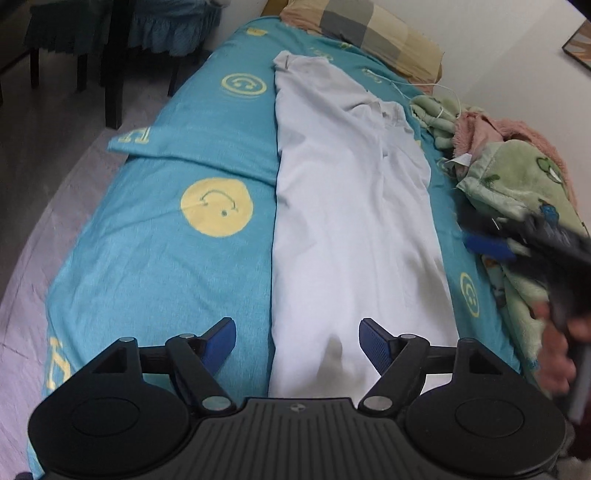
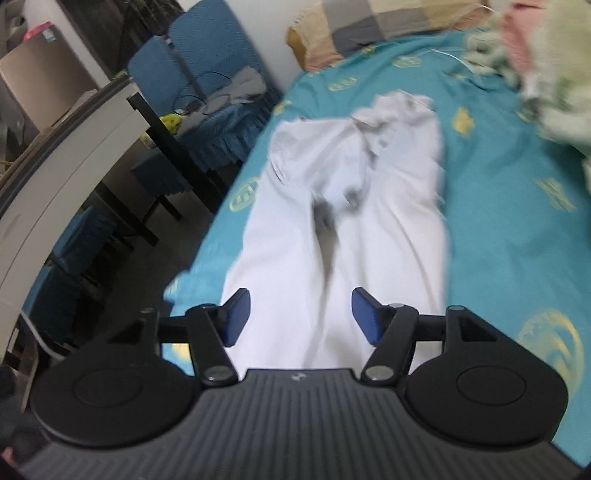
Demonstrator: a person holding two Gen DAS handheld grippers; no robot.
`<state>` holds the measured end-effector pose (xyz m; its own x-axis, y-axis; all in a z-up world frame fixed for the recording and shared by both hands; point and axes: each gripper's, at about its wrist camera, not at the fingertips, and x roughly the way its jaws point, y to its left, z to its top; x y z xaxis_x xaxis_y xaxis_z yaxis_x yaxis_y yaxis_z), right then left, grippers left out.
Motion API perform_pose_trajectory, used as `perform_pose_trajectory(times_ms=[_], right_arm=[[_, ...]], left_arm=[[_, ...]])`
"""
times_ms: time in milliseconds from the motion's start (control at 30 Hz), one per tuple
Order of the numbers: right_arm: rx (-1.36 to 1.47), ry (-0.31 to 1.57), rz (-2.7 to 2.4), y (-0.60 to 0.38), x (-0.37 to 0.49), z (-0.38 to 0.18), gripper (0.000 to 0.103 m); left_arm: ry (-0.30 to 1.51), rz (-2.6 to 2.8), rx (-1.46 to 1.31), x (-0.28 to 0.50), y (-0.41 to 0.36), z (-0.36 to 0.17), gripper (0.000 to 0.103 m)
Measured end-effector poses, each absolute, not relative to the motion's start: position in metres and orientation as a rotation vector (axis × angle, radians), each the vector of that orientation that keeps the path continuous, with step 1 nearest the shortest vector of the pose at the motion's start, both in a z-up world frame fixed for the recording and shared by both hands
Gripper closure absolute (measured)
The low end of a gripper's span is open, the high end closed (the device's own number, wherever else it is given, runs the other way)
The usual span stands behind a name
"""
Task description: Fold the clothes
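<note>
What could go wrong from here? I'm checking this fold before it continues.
1. Both grippers, left gripper and right gripper, are open with nothing held; a low grab may pinch the teal sheet with the white garment.
2. The bunched collar end could fold unevenly.

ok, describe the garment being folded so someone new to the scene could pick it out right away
Start at the bed with the teal smiley-print cover. Running lengthwise down its middle, from near the checked pillow toward the cameras, lies the white garment. It is the only plain white cloth there; the fluffy green and pink blankets are bunched along the wall side.
</note>
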<state>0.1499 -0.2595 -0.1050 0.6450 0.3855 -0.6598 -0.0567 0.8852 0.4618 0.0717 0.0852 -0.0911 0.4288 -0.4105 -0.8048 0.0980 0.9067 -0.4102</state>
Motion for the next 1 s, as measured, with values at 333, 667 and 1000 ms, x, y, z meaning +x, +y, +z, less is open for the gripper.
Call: perform_pose_trajectory(times_ms=[333, 667, 1000], right_arm=[[0.619, 1.062, -0.002, -0.305, 0.051, -0.144, 0.039], [0.613, 1.22, 0.081, -0.286, 0.056, -0.167, 0.039], [0.513, 1.282, 0.191, -0.258, 0.047, -0.163, 0.04]], left_arm=[[1.204, -0.353, -0.299, 0.074, 0.079, -0.113, 0.027], [1.271, -0.44, -0.272, 0.072, 0.065, -0.126, 0.033], [1.286, -0.471, -0.222, 0.067, 0.057, -0.129, 0.033]])
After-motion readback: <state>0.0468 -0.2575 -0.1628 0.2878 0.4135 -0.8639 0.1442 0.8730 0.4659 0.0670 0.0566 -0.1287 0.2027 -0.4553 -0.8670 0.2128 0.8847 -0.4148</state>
